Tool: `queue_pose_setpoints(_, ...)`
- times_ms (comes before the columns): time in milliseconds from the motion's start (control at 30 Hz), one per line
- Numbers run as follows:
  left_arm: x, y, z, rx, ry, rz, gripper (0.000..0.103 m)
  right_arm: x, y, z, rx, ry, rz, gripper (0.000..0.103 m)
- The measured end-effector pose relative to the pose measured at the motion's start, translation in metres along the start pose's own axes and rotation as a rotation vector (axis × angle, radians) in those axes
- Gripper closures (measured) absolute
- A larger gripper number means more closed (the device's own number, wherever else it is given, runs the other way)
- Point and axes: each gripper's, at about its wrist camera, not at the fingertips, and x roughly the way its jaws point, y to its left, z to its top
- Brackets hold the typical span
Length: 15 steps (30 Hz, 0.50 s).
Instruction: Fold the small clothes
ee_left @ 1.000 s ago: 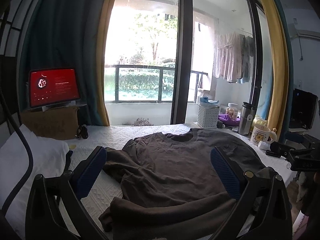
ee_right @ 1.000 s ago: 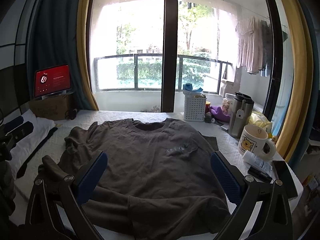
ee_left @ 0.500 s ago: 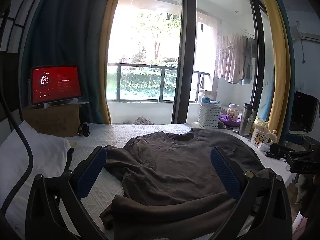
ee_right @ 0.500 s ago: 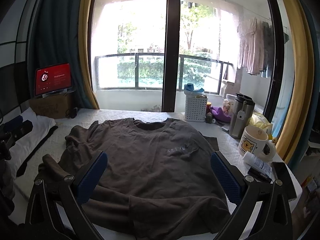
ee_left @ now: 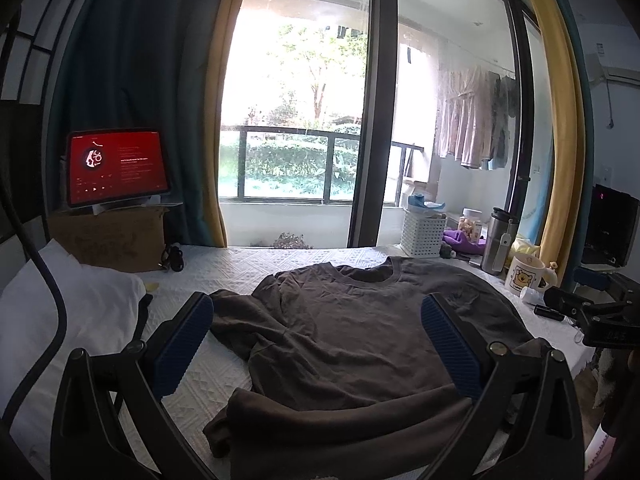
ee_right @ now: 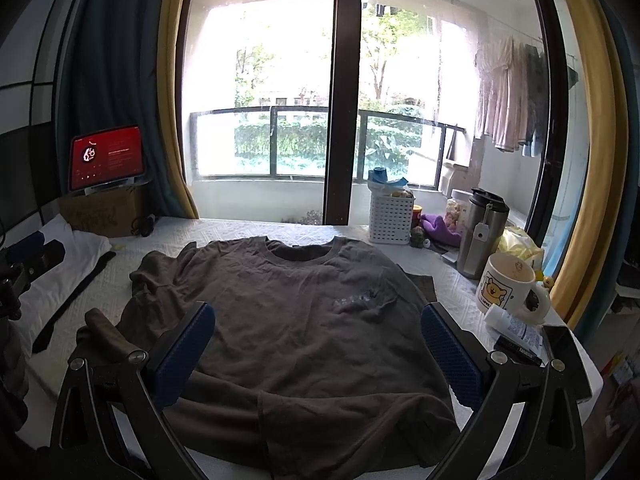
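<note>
Dark brown t-shirt (ee_right: 304, 320) ahead between blue ribbed pads (ee_right: 184, 354), white textured bedcover (ee_left: 256, 264) beneath, red tablet screen (ee_left: 116, 166) far left, white bear-printed mug (ee_right: 506, 286) right.

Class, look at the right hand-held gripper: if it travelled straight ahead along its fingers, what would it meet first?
Probably the brown T-shirt spread on the white bed cover. The right hand-held gripper is open and points over the shirt's chest toward the window; depth is unclear, so it might instead clear the cloth.

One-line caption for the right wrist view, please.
Open right tool poised over a brown T-shirt spread on the white bed, bear mug alongside.
</note>
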Motion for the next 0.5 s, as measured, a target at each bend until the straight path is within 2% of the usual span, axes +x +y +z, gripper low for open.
queue_pose_setpoints(500, 0.0022, -0.0023, 0.0014, 0.008, 0.008, 0.0, 0.001, -0.0003, -0.0047, -0.0001, 0.004, 0.002, -0.002, 0.0)
